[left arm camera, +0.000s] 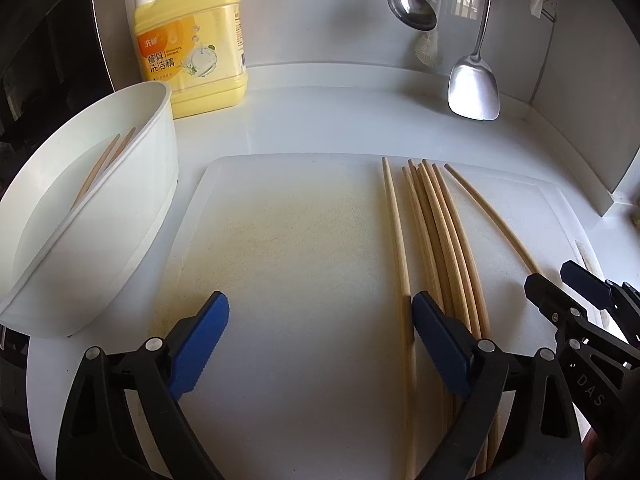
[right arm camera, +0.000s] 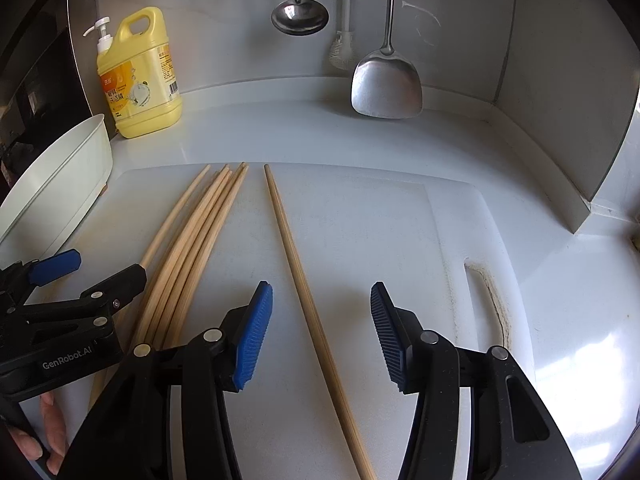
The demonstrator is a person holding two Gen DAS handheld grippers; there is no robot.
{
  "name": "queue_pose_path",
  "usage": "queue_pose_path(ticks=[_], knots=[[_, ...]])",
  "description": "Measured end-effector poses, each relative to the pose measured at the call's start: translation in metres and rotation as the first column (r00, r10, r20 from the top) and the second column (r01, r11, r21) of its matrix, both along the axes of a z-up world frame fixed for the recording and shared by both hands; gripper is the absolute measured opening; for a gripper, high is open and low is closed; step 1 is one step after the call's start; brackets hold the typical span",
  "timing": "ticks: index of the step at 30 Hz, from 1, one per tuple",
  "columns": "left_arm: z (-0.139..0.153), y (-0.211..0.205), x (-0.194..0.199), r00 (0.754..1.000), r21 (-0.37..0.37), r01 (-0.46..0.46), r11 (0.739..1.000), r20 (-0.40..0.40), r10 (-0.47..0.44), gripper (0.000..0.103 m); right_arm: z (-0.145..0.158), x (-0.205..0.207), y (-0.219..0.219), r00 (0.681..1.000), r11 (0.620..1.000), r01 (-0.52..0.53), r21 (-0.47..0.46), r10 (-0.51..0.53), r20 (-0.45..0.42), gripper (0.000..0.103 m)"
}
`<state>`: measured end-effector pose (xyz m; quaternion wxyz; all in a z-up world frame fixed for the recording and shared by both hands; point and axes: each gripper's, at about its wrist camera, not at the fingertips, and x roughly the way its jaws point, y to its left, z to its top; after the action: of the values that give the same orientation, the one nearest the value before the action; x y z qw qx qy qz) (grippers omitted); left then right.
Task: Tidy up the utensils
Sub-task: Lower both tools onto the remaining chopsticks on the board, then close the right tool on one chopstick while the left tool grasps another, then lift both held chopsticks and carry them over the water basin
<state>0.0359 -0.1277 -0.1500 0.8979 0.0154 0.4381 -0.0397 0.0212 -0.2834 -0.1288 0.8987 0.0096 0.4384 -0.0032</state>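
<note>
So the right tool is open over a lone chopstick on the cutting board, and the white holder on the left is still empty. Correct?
Not quite: the white holder is not empty. The left wrist view shows two chopsticks already lying inside it. The rest holds: in the right wrist view the right tool is open over a lone chopstick on the cutting board.

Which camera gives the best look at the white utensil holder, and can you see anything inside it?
The left wrist view. There the white utensil holder fills the left side, open top facing the camera, with two chopsticks in holder behind its divider. The right wrist view shows only its outer wall and rim at the left edge; its inside is hidden.
</note>
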Motion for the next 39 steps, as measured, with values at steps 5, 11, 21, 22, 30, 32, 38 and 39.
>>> queue_pose_path(ticks=[5,11,21,22,30,32,38,39], knots=[[0.004,-0.007,-0.003,0.999,0.002,0.028,1.0,0.016,-0.028,0.063,0.0,0.002,0.004,1.0,1.0,-0.026,-0.006,0.026,0.004,0.042],[0.008,-0.019,-0.007,0.996,0.0,0.085,0.996,0.018,-0.085,0.019,0.0,0.0,0.019,0.997,0.996,-0.071,-0.044,0.072,0.013,0.015],[0.01,-0.014,-0.012,0.994,-0.061,0.104,0.993,-0.014,-0.105,0.007,0.002,-0.008,0.011,0.999,0.998,-0.032,0.051,0.031,0.011,0.007],[0.011,-0.013,-0.013,0.994,-0.073,0.103,0.992,-0.022,-0.105,0.007,0.003,-0.01,0.009,1.0,0.997,-0.026,0.07,0.025,0.01,0.007],[0.037,-0.008,-0.03,0.994,-0.108,0.102,0.989,-0.026,-0.105,0.007,0.026,-0.024,0.008,0.999,0.99,-0.032,0.139,0.03,0.015,0.007],[0.05,-0.005,-0.035,0.995,-0.101,0.097,0.99,-0.019,-0.1,0.007,0.037,-0.027,0.009,0.999,0.987,-0.042,0.153,0.04,0.018,0.007],[0.095,0.023,-0.052,0.999,-0.118,0.043,0.992,-0.007,-0.044,0.007,0.078,-0.033,0.026,0.993,0.975,-0.112,0.19,0.106,0.044,0.007],[0.103,0.031,-0.054,1.0,-0.121,0.026,0.992,-0.001,-0.027,0.007,0.086,-0.032,0.031,0.991,0.972,-0.129,0.194,0.121,0.051,0.007]])
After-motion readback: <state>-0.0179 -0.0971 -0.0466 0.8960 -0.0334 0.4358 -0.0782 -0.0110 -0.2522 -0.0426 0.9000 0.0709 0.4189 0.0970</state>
